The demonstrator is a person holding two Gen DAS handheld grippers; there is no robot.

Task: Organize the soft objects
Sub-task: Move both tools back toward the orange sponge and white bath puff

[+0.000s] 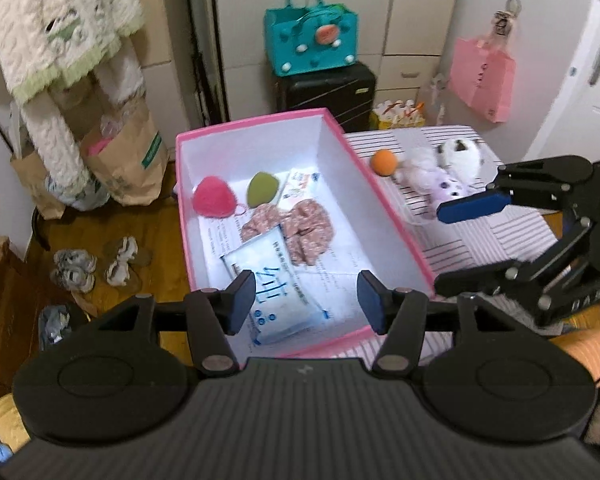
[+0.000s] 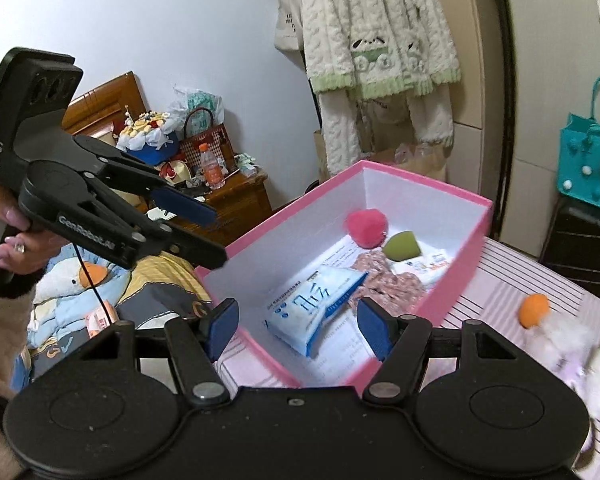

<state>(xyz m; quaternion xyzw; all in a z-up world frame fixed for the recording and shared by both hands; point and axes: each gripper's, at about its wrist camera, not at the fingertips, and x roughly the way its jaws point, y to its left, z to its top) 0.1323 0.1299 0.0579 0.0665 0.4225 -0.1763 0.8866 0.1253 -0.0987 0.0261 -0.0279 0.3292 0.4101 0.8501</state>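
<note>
Lengthwise, tissue pack (image 1: 274, 280) along pink box (image 1: 384, 200).

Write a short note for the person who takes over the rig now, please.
Left tool: open, empty, over the near end of the pink box.
Right tool: open, empty, also by the box.
Done, in the box: pink puff, green sponge, scrunchie, tissue pack.
Left, on the striped cloth: orange ball, plush toys.
</note>
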